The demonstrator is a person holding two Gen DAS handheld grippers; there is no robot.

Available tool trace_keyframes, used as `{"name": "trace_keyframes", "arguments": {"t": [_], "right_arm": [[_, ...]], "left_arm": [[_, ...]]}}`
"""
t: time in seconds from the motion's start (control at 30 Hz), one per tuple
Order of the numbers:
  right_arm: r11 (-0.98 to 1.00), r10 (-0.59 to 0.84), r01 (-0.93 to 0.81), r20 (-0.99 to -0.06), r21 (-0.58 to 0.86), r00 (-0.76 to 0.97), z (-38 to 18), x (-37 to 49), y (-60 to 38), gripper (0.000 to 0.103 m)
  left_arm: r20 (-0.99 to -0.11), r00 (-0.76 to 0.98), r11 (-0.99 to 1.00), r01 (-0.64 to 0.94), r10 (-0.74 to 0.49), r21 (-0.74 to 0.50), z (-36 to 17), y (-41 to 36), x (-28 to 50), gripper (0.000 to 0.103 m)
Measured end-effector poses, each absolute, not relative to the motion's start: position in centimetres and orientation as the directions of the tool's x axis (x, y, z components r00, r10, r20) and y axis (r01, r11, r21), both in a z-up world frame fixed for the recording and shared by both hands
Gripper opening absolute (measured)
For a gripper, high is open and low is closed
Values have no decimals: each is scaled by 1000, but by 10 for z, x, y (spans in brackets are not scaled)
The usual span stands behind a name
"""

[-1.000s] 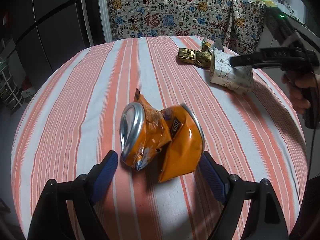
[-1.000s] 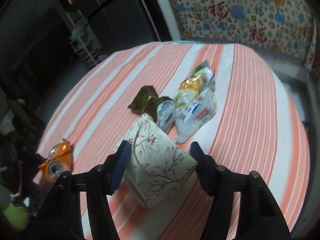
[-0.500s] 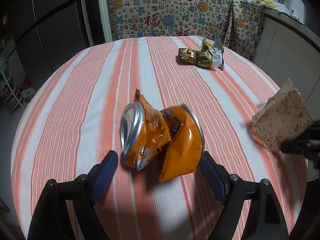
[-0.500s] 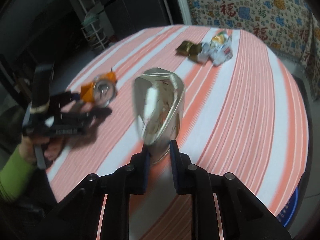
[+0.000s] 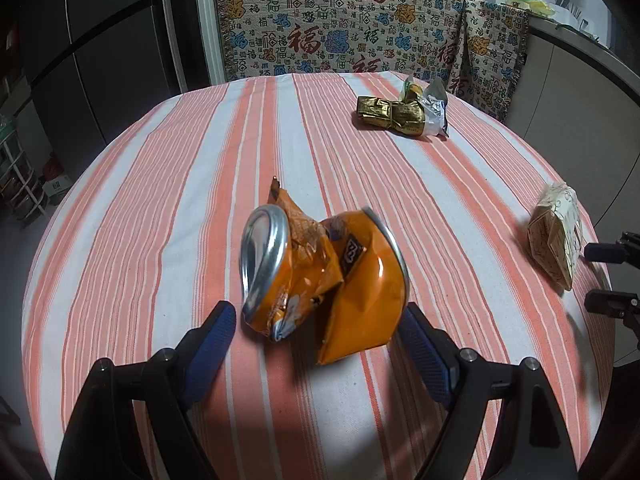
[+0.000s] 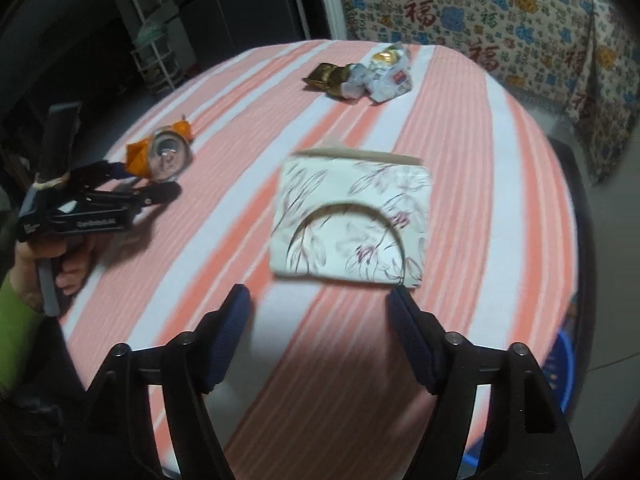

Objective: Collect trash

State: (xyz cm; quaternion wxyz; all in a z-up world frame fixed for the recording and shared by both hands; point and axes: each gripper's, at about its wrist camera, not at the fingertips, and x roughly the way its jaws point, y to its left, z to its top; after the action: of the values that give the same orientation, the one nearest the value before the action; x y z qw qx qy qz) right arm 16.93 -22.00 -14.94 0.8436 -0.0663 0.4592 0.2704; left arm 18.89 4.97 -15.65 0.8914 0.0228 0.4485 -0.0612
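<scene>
A crushed orange can (image 5: 320, 276) lies on the striped round table (image 5: 160, 200), between the open fingers of my left gripper (image 5: 316, 340), which do not touch it. It also shows in the right wrist view (image 6: 160, 156). A white floral tissue box (image 6: 352, 220) lies near the table's right edge, just ahead of my open, empty right gripper (image 6: 320, 328); it also shows in the left wrist view (image 5: 556, 236). A gold wrapper (image 5: 390, 114) and a silver packet (image 5: 434, 108) lie at the far side.
A blue bin (image 6: 560, 376) stands on the floor below the table's right edge. A patterned cloth (image 5: 340, 32) covers furniture behind the table. A dark fridge (image 5: 100, 60) and a shelf rack (image 6: 154, 64) stand at the left.
My right gripper carried the floral box from the far side to the table's right edge, then opened and let it go. The left gripper and the can have not moved.
</scene>
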Motion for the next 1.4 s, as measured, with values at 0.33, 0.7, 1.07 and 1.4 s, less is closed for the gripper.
{"name": "trace_keyframes", "arguments": {"t": [0.33, 0.7, 1.07, 1.4], "right_arm": [[821, 394, -564, -800, 86, 452, -160, 168, -199, 80], [850, 431, -513, -718, 121, 546, -132, 183, -232, 93], [566, 719, -707, -674, 425, 170, -136, 168, -195, 87], [801, 504, -562, -738, 206, 449, -134, 207, -209, 92]], "left_arm": [[-802, 591, 992, 129, -88, -14, -156, 49, 189, 85], [-802, 591, 992, 128, -88, -14, -156, 49, 189, 85], [-802, 591, 992, 127, -87, -14, -156, 49, 188, 85], [-799, 587, 987, 154, -131, -49, -153, 54, 186, 85]]}}
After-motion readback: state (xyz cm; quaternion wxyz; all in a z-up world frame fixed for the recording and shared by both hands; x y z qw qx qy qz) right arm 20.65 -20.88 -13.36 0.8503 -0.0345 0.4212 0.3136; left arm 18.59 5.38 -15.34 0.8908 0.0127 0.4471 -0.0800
